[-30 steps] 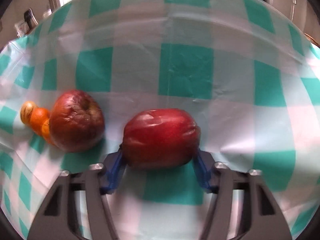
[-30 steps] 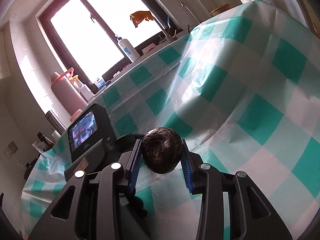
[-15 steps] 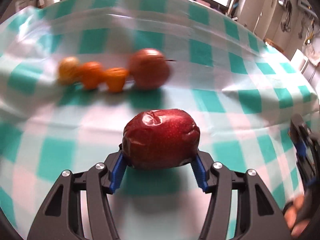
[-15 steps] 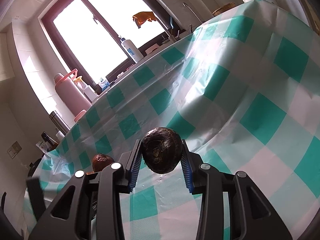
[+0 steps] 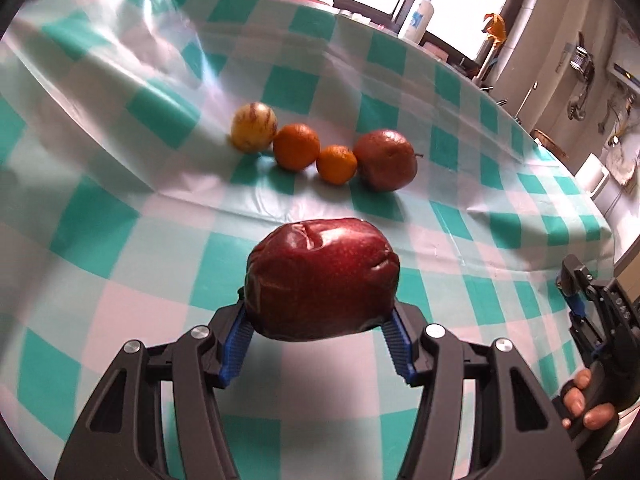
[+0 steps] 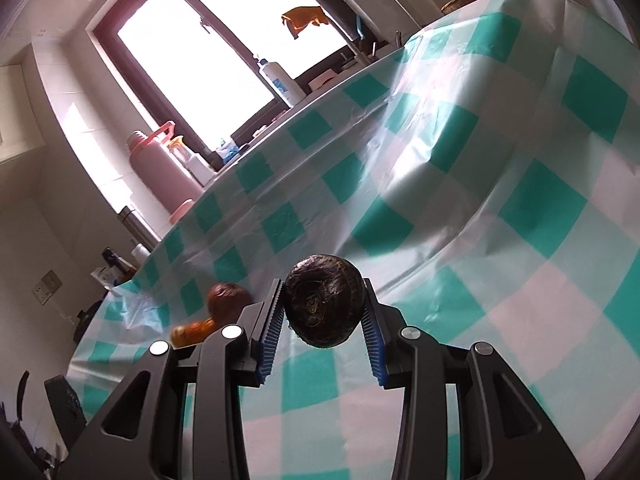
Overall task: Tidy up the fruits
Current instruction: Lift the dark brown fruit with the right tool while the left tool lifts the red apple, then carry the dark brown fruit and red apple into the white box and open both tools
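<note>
Pulled back from the fruit row [image 5: 320,150], the left gripper [image 5: 320,332] clamped the apple [image 5: 322,278]; right gripper [image 6: 322,320] gripped a dark fruit [image 6: 322,300]. Placing was likely next, extending the row on the table [image 5: 120,220].

You're holding a dark brown, rough round fruit [image 6: 323,301] w/ your right gripper [image 6: 323,320], blue ribbed pads [image 6: 270,326] pressing both sides, above the teal-and-white checked plastic tablecloth [image 6: 500,216]. Brownish-red apple [image 6: 226,300] & orange fruit [image 6: 194,330] are sitting lower left.
</note>
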### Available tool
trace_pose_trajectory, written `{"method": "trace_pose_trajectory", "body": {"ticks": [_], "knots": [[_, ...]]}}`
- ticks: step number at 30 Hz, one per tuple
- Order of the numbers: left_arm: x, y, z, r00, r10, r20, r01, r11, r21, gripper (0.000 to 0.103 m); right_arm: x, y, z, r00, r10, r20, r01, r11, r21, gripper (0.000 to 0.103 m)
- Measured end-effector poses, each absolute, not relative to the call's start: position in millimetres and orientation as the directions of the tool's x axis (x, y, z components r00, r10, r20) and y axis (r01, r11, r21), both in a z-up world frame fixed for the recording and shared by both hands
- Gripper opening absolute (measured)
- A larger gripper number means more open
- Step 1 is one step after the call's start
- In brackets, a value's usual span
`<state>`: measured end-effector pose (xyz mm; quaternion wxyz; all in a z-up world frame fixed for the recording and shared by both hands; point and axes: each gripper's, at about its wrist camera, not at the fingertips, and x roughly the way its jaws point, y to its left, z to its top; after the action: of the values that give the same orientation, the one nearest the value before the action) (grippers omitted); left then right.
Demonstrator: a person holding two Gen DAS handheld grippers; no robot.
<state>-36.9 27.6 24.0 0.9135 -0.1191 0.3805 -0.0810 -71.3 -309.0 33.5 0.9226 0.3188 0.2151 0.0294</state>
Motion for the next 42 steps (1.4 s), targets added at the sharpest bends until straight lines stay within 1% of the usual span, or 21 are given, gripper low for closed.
{"method": "trace_pose_trajectory", "body": {"ticks": [5,7,10,13,15,24,28,32,42], "knots": [[-67,37,30,0.728,-0.222,-0.649,0.079,0.967,-0.241,0.058,-89,-271,35,0.87,0.293,-0.397,-0.007,0.812,0.584,0.037],[-78,44,28,0.721,-0.236,-0.652,0.083,0.963,-0.257,0.058,-96,-253,36,0.848,0.333,-0.413,-0.048,0.824,0.565,0.037],[-92,50,29,0.718,-0.235,-0.655,0.087,0.964,-0.251,0.058,-106,-226,38,0.819,0.363,-0.444,-0.101,0.853,0.512,0.037],[-104,52,32,0.716,-0.241,-0.655,0.105,0.965,-0.241,0.058,-116,-211,38,0.791,0.394,-0.468,-0.14,0.861,0.488,0.037],[-111,51,33,0.717,-0.243,-0.653,0.117,0.966,-0.232,0.058,-125,-204,38,0.78,0.398,-0.483,-0.158,0.872,0.463,0.037],[-143,16,29,0.686,-0.27,-0.675,0.228,0.962,-0.153,0.058,-167,-215,37,0.776,0.406,-0.484,-0.195,0.883,0.428,0.037],[-157,-14,32,0.68,-0.293,-0.672,0.31,0.946,-0.099,0.058,-188,-231,30,0.782,0.382,-0.492,-0.179,0.894,0.41,0.037],[-170,-42,30,0.663,-0.312,-0.68,0.376,0.925,-0.058,0.058,-207,-254,23,0.793,0.366,-0.487,-0.15,0.892,0.426,0.037],[-204,-107,28,0.64,-0.335,-0.691,0.515,0.855,0.063,0.058,-255,-311,15,0.845,0.297,-0.444,-0.08,0.892,0.444,0.037]]}}
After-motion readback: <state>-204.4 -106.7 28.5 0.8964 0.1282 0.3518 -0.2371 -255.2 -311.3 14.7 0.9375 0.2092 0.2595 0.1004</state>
